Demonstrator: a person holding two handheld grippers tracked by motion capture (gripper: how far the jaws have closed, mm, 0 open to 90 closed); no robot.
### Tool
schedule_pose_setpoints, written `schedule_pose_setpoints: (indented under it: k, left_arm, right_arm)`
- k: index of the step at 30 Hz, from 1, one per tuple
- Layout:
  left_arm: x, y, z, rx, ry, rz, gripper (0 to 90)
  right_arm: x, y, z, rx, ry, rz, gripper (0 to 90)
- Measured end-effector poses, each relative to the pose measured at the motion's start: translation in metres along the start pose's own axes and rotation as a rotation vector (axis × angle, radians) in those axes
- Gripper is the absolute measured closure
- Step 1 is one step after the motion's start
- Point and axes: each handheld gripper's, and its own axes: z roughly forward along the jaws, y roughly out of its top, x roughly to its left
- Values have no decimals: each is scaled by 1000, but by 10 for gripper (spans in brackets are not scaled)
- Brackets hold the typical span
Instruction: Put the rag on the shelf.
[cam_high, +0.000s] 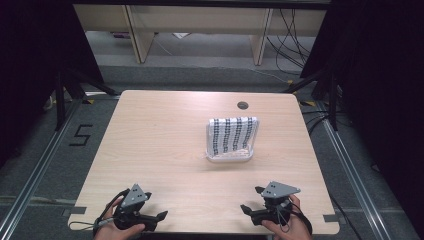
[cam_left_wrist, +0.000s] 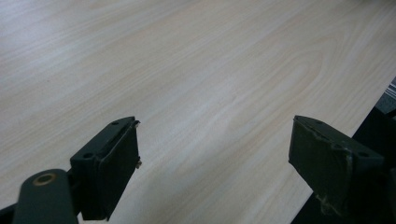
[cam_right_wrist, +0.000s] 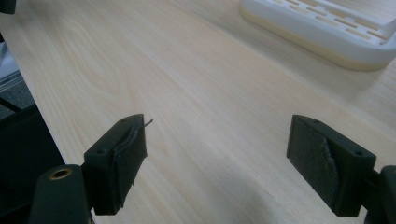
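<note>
Both my claws rest at the near edge of the surface (cam_high: 150, 130), left claw (cam_left_wrist: 215, 163) and right claw (cam_right_wrist: 217, 163) spread wide and empty. The white rack (cam_high: 231, 156) with its patterned cloth (cam_high: 232, 134) stands mid-surface, well apart. It looks light and rigid; I'd grip the rim.

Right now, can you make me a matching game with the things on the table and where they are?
Things:
1. left gripper
2. right gripper
3. white rack
4. round hole

Places:
A. near the far edge of the table
B. near corner, on the person's right
C. right of the table's middle
D. near corner, on the person's left

Pairs: 1-D, 2-B, 3-C, 4-A
</note>
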Motion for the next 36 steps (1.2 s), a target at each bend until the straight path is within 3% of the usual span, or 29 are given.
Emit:
schedule_pose_setpoints:
  k: [8,9,10,12,13,14,25,30,34,36]
  left_arm:
    - [-4,-7,1,33,10,27,155]
    - [-5,-8,2,31,9,23,155]
    - [-8,-9,5,21,8,-5,155]
    - [-9,-10,6,45,14,26,155]
    - [-10,-10,7,51,14,35,155]
    - [-11,-9,7,52,25,48,155]
    - [-12,-8,9,51,34,53,156]
    - [-11,-8,8,56,23,48,156]
    - [-9,-9,9,42,36,30,156]
    - [-9,-8,8,46,40,42,156]
  right_arm:
    - [2,-5,-1,20,-20,-29,209]
    - [3,-7,-2,31,-25,-17,209]
    - [2,-8,-1,29,-22,-35,209]
    - [3,-10,-1,40,-20,-26,209]
    - [2,-11,-1,34,-28,-44,208]
    - [2,-11,-2,45,-28,-22,208]
    - [-2,-14,-2,45,-47,-41,213]
    - [-1,-14,-1,46,-46,-59,213]
    - [-1,-15,0,47,-44,-56,213]
    - [-2,-15,0,47,-34,-57,213]
